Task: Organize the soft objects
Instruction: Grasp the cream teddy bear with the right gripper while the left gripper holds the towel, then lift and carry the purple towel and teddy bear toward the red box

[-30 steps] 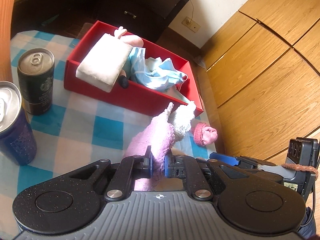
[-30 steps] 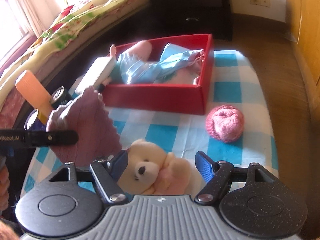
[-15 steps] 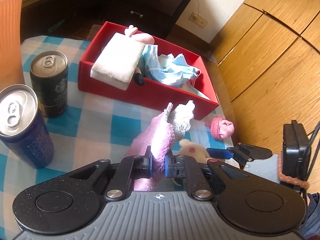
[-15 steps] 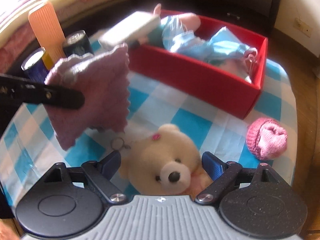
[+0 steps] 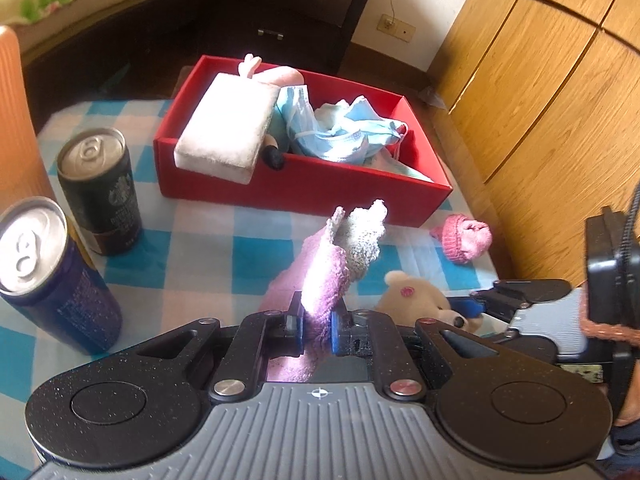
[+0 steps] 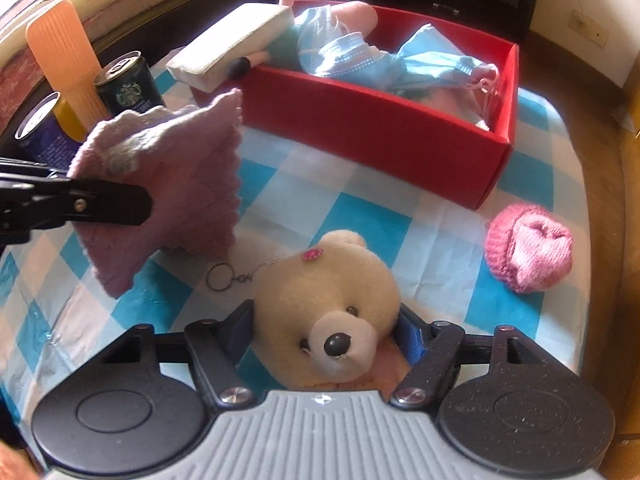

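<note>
My left gripper (image 5: 315, 326) is shut on a purple knitted cloth (image 5: 320, 276) and holds it above the checked tablecloth; the cloth also shows in the right wrist view (image 6: 172, 184). My right gripper (image 6: 326, 332) is wide, its jaws on either side of a cream teddy bear's head (image 6: 328, 292); whether the pads press it I cannot tell. The bear (image 5: 416, 300) lies on the table. A pink knitted ball (image 6: 528, 248) lies to the right. A red box (image 5: 304, 184) at the back holds a white sponge (image 5: 228, 132), blue masks (image 5: 344, 132) and a pink toy.
Two drink cans (image 5: 100, 188) (image 5: 48, 272) stand at the left, with an orange ribbed object (image 6: 64, 52) behind them. A keyring (image 6: 220, 276) lies by the bear. The table's right edge drops to a wooden floor beside wooden cabinets (image 5: 540, 80).
My right gripper has moved forward and its jaws have narrowed around the teddy bear's head. My left gripper has kept the purple cloth and lifted back a little.
</note>
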The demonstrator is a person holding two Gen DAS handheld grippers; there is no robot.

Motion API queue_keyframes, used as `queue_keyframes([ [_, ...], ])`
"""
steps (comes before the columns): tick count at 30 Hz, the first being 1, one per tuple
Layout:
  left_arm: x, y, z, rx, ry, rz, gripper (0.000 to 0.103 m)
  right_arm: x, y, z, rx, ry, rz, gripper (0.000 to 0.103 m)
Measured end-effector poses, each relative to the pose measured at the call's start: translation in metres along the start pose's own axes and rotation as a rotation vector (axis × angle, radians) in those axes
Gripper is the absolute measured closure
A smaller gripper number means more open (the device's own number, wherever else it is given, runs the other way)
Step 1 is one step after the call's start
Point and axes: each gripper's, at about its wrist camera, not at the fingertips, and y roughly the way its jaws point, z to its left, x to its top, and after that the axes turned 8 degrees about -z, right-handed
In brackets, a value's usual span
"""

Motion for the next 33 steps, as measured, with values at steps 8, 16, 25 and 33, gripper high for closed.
queue_keyframes([
  [8,0.005,-0.01,-0.012,0.061,0.069,-0.059,0.094,0.009,-0.033,-0.013,0.06,0.11,-0.105,0.058],
  [16,0.024,-0.028,-0.032,0.094,0.129,-0.183,0.094,0.024,-0.065,-0.024,0.071,0.219,-0.251,0.058],
  [25,0.039,-0.032,-0.045,0.104,0.148,-0.252,0.094,0.04,-0.093,-0.03,0.071,0.259,-0.39,0.058],
  [33,0.043,-0.035,-0.049,0.124,0.162,-0.287,0.094,0.042,-0.105,-0.033,0.076,0.288,-0.452,0.058],
])
